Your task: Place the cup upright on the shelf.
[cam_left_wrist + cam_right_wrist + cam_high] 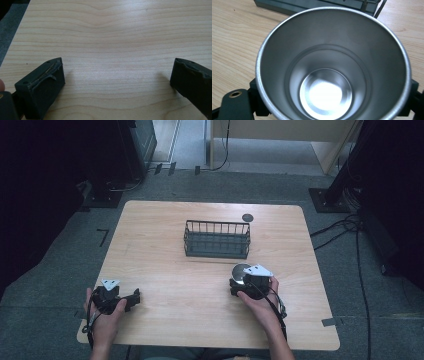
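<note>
1. The right tongs (241, 279) are clenched around a steel cup (332, 67), one jaw at each side of its wall as the right gripper view shows; the cup stands upright on the worktop (165, 285), mouth up, just in front of the basket (217, 239).
2. The relation that counts: the basket lies straight ahead of the cup, a short way farther from the person, with its long axis running across the worktop. By my judgement, the next move is a lift over the near wall and then a set-down inside.
3. The right hand (260, 302) is the nearer one by far; the left tongs (131, 299) rest well apart at the near left edge, released, jaws wide with bare wood between them.
4. The cup is brushed metal, round, tapering to a narrower stepped floor that glares brightly; smooth walls may slip in a light grip.
5. The basket is dark wire, oblong, with upright bars and an open top.
6. The worktop is pale grained wood with rounded corners. A small dark disc (247, 217) lies beyond the basket.
</note>
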